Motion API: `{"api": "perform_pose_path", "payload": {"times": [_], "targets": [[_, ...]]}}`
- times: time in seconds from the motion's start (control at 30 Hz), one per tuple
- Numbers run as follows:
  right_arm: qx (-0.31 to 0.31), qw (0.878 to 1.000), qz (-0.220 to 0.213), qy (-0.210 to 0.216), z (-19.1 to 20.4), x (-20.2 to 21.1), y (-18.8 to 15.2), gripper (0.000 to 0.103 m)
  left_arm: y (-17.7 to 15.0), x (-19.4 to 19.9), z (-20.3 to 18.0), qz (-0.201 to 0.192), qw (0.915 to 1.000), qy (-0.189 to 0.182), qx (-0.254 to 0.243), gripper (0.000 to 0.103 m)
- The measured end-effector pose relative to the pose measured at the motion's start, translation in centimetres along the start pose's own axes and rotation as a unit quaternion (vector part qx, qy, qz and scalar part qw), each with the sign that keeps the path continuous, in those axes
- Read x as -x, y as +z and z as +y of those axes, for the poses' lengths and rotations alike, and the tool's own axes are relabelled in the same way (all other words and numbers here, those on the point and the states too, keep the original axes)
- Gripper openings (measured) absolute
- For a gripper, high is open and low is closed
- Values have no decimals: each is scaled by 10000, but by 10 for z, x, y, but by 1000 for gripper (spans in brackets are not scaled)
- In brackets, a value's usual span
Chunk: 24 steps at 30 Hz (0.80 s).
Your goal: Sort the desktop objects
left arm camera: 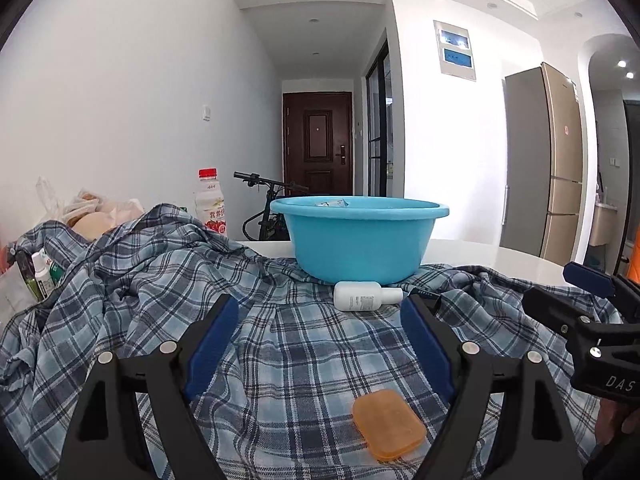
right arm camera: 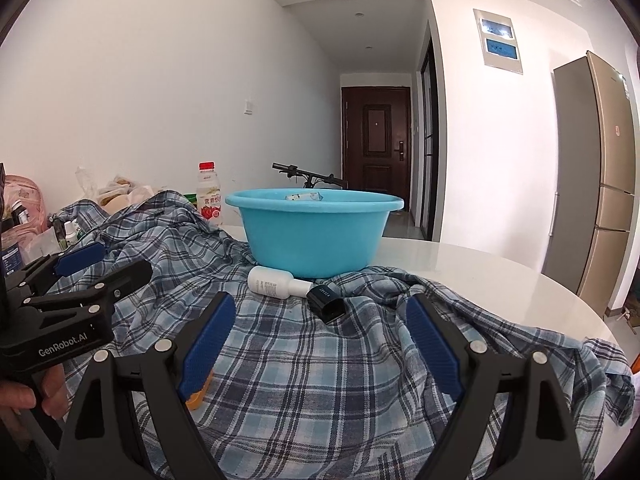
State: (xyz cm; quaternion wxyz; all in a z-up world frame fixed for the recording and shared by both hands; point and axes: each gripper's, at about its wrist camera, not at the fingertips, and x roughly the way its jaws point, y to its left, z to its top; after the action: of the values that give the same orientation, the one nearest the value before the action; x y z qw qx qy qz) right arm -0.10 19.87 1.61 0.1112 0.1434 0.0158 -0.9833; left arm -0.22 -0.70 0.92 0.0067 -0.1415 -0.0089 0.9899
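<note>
Both my left gripper [left arm camera: 316, 344] and right gripper [right arm camera: 320, 340] gape, holding nothing. Orange soap [left arm camera: 388, 424] lies lower centre; white bottle [left arm camera: 366, 296] touches the blue basin [left arm camera: 360, 244].

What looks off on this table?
The plaid shirt lies crumpled across the table like a cloth, with the blue basin standing on it. The white bottle lies tipped on its side against the basin. Nothing looks spilled or broken.

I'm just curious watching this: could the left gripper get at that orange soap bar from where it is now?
Probably yes. The left gripper is open and empty, and the orange soap bar lies flat on the plaid shirt just below its fingers, with nothing over it.
</note>
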Motion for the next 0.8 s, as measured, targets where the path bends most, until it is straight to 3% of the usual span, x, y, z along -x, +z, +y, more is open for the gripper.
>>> {"api": "perform_pose_path", "payload": {"times": [0.23, 0.3, 0.43, 0.5, 0.57, 0.8], "targets": [[-152, 9996, -13, -253, -7, 1, 0, 86, 0, 0, -3, -3, 9999, -73, -84, 86], [-205, 9988, -12, -436, -9, 1, 1, 86, 0, -1, -2, -1, 10000, -67, -67, 97], [-250, 9983, -26, -531, -11, 1, 1, 86, 0, -1, -2, 0, 10000, -72, -68, 100], [-229, 9985, 19, -497, -10, -1, 1, 91, 0, -1, -2, 0, 9999, -72, -70, 103], [-194, 9987, 31, -476, -9, -1, 1, 102, 0, -1, -2, 7, 9999, -70, -72, 103], [-207, 9980, 113, -588, -9, -4, 1, 103, -1, -2, -2, 19, 10000, -36, -61, 103]]}}
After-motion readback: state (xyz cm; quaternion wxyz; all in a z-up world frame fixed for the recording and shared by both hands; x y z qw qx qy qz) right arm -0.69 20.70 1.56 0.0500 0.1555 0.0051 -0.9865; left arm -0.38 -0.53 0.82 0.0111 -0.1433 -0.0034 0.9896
